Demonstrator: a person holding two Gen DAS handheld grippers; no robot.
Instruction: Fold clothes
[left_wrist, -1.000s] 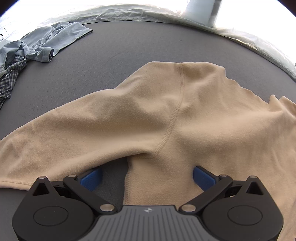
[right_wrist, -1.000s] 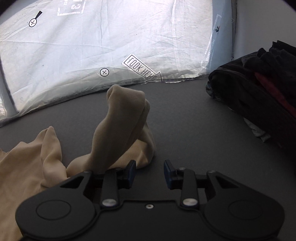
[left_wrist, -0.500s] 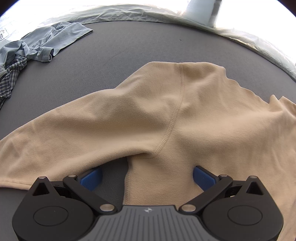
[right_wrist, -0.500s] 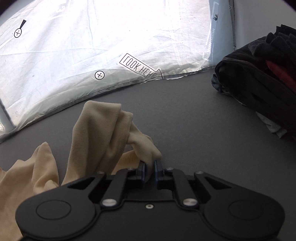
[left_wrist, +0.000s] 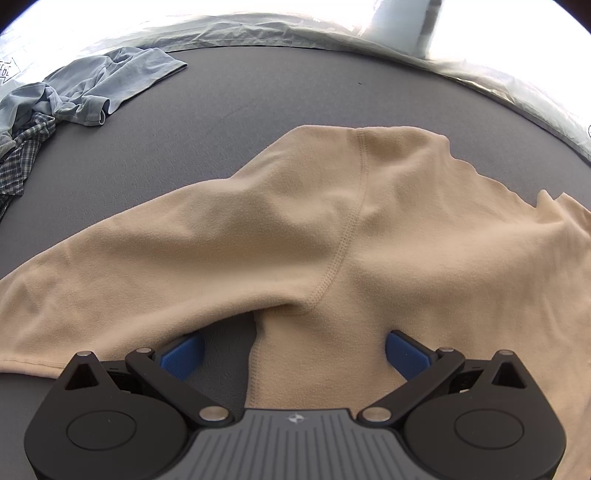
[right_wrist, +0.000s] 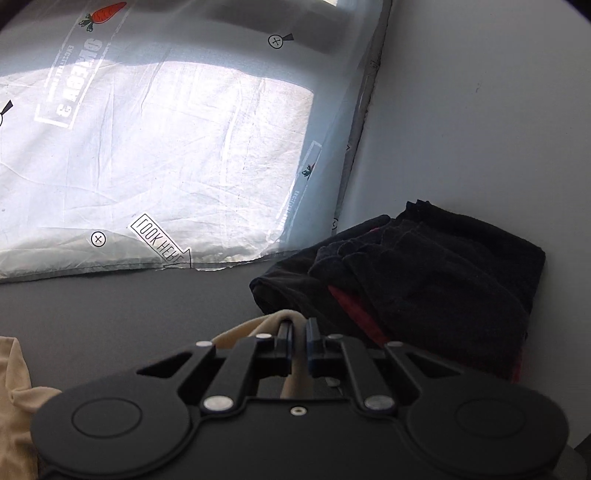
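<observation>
The left tongs (left_wrist: 293, 352) are wide apart, low over the near side edge of the tan fleece top (left_wrist: 332, 236), which lies spread on the gray table (left_wrist: 258, 110). It looks soft, light and floppy, so pinch a sleeve end or hem. Only the right view shows the right tongs (right_wrist: 298, 341) clamped on its sleeve, and a black pile (right_wrist: 424, 273) far right.

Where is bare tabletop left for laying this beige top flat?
Bare grey table lies between the beige top and the blue-grey clothes at far left, and in the right view between the plastic sheet and the right gripper. The black pile crowds the right.
</observation>
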